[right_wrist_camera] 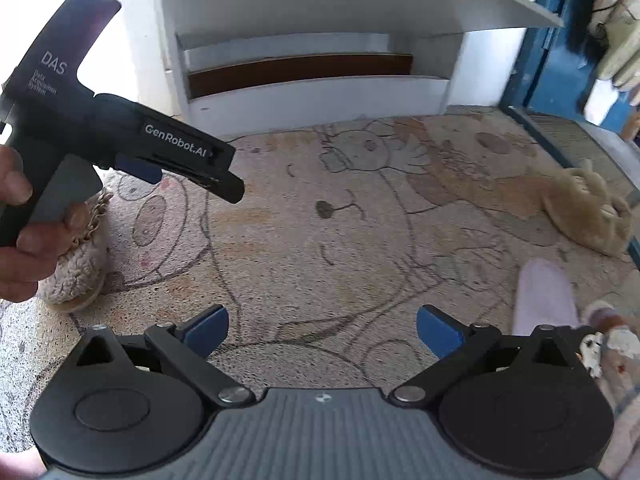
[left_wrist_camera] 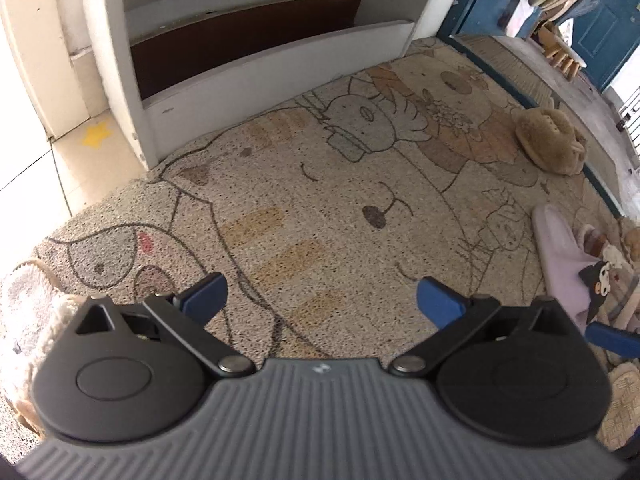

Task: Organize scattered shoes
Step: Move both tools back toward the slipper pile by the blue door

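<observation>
My left gripper (left_wrist_camera: pixel 320 300) hangs open over the cartoon-print mat (left_wrist_camera: pixel 320 200), with nothing between its blue fingers. My right gripper (right_wrist_camera: pixel 322 328) is also open wide and empty above the same mat (right_wrist_camera: pixel 320 240). A cream fluffy slipper (left_wrist_camera: pixel 24 320) lies at the left edge of the left wrist view; in the right wrist view this slipper (right_wrist_camera: pixel 80 264) sits under the hand holding the left gripper's black handle (right_wrist_camera: pixel 80 120). A brown furry slipper (left_wrist_camera: pixel 548 140) (right_wrist_camera: pixel 588 208) lies far right. A pale pink slipper (left_wrist_camera: pixel 560 264) (right_wrist_camera: pixel 544 296) lies near right.
A white shoe rack (left_wrist_camera: pixel 260 60) (right_wrist_camera: pixel 312 92) with slanted shelves stands at the mat's far edge. A blue door frame (right_wrist_camera: pixel 540 40) is to its right. White floor tiles (left_wrist_camera: pixel 60 168) lie left of the rack. Another slipper sole (left_wrist_camera: pixel 620 408) shows at the lower right.
</observation>
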A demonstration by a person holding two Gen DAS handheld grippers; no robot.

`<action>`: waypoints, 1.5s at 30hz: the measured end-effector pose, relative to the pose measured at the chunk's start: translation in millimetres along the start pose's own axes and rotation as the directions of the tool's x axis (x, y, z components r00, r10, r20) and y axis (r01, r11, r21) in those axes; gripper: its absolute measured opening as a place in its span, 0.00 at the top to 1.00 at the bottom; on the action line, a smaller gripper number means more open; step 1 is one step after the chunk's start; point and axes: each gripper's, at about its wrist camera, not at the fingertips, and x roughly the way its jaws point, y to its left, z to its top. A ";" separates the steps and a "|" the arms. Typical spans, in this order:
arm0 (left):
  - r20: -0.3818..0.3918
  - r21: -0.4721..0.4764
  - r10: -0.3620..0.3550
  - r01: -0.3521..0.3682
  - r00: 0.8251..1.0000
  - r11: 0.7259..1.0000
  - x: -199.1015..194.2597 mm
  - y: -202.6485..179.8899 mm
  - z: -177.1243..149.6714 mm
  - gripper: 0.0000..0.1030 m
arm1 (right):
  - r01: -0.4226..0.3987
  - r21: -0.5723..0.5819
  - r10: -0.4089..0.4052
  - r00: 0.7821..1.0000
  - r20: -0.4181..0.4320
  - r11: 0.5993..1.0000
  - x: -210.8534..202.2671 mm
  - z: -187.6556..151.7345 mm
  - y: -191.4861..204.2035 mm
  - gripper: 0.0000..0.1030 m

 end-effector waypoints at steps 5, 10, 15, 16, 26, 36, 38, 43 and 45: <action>0.014 0.080 0.007 -0.008 1.000 0.997 -4.3 -22.5 5.6 0.00 | 0.046 -0.001 -0.046 0.999 -0.001 0.999 -19.2 2.4 -18.6 0.02; 0.032 0.170 0.000 -0.005 0.999 0.985 -12.0 -54.6 5.6 0.00 | 0.077 -0.025 -0.078 0.996 -0.031 0.997 -42.8 5.5 -44.2 0.01; 0.056 0.263 0.008 -0.022 0.998 0.964 -14.9 -96.7 6.4 0.00 | 0.097 -0.012 -0.098 0.995 -0.015 0.995 -60.1 9.3 -79.3 0.01; 0.060 0.278 0.011 -0.028 0.998 0.960 -15.0 -105.5 7.0 0.00 | 0.092 -0.003 -0.092 0.996 -0.010 0.996 -62.1 8.4 -87.0 0.01; 0.104 0.476 0.026 -0.073 0.994 0.877 -9.3 -240.1 18.1 0.00 | 0.172 0.089 -0.177 0.983 0.052 0.981 -96.5 -37.7 -162.9 0.01; 0.128 0.531 -0.020 -0.052 0.992 0.846 -38.5 -322.9 14.2 0.00 | 0.216 0.311 -0.264 0.957 0.121 0.926 -145.7 -86.2 -225.4 0.01; 0.126 0.538 -0.012 -0.058 0.992 0.841 -40.5 -325.5 9.9 0.00 | 0.208 0.339 -0.265 0.955 0.131 0.918 -147.1 -94.3 -231.1 0.01; 0.049 0.511 0.005 -0.029 0.999 0.859 -42.3 -328.2 1.1 0.00 | 0.208 0.378 -0.277 0.951 0.138 0.902 -149.5 -114.6 -234.7 0.01; 0.033 0.519 -0.004 -0.014 0.999 0.855 -43.1 -331.7 -2.4 0.00 | 0.189 0.438 -0.271 0.953 0.134 0.879 -148.2 -127.3 -240.6 0.00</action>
